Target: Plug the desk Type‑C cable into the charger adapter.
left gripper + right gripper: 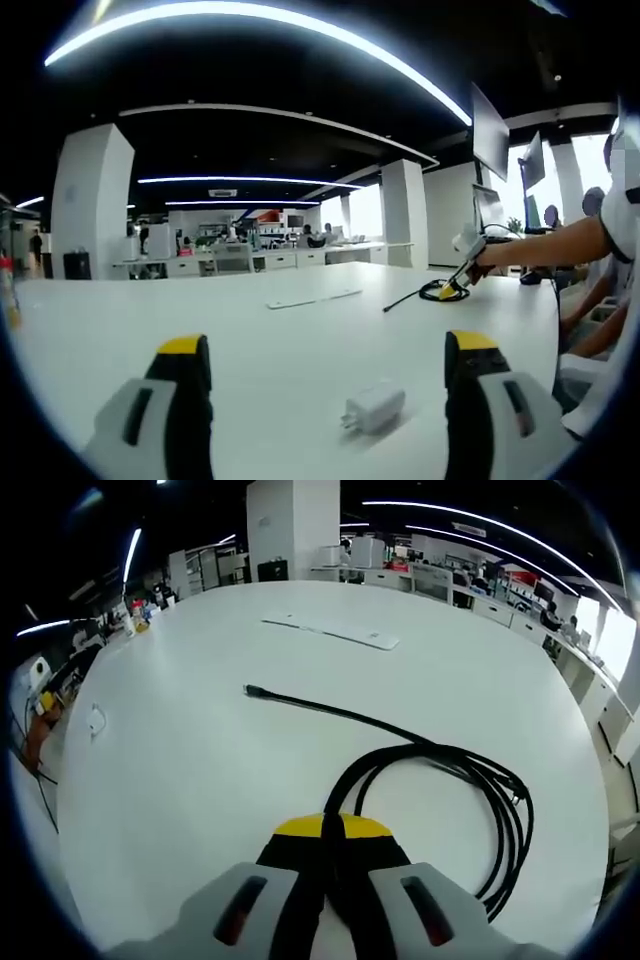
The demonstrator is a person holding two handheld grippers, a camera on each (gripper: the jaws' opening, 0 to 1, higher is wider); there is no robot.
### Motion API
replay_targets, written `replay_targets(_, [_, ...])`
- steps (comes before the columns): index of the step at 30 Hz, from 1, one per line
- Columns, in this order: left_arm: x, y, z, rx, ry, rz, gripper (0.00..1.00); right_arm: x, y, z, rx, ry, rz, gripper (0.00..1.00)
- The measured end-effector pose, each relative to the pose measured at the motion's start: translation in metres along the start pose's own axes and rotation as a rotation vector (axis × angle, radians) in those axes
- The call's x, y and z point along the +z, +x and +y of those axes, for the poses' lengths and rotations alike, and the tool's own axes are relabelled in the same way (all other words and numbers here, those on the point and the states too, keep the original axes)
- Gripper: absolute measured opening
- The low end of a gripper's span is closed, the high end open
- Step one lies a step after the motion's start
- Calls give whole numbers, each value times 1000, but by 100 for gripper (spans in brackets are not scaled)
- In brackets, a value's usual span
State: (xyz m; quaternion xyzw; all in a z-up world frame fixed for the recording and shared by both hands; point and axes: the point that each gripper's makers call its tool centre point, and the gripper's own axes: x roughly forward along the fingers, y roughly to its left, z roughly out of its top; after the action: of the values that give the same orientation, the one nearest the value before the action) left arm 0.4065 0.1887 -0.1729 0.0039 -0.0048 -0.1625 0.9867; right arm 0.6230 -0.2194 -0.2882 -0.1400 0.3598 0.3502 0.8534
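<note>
Right gripper view: right gripper (333, 852) clamped on black Type-C cable (440, 765) at near bend of coil — grip likely there to drag the loops toward the adapter. Free plug end (252, 690) lies straight out on white table (180, 780), far left, pointing away. Cable thin, glossy, loosely looped on right. Left gripper (325, 375) spread wide, holding nothing, poised either side of white charger adapter (374, 406) — small rounded block lying on its side, near, between jaws, untouched.
</note>
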Motion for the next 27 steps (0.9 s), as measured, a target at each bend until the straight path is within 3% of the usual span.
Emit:
replay_targets(8, [-1,1,0,1,-8,9,97,-6,-4,11,16,11,15,2])
replay_targets(17, [-2,1,0,2,-11,13,97,-15,-13,39,23,-1,20,2])
replay_targets(27, [-3,1,1,4,-2,17,97,-15,-17,63,87,18,2,2])
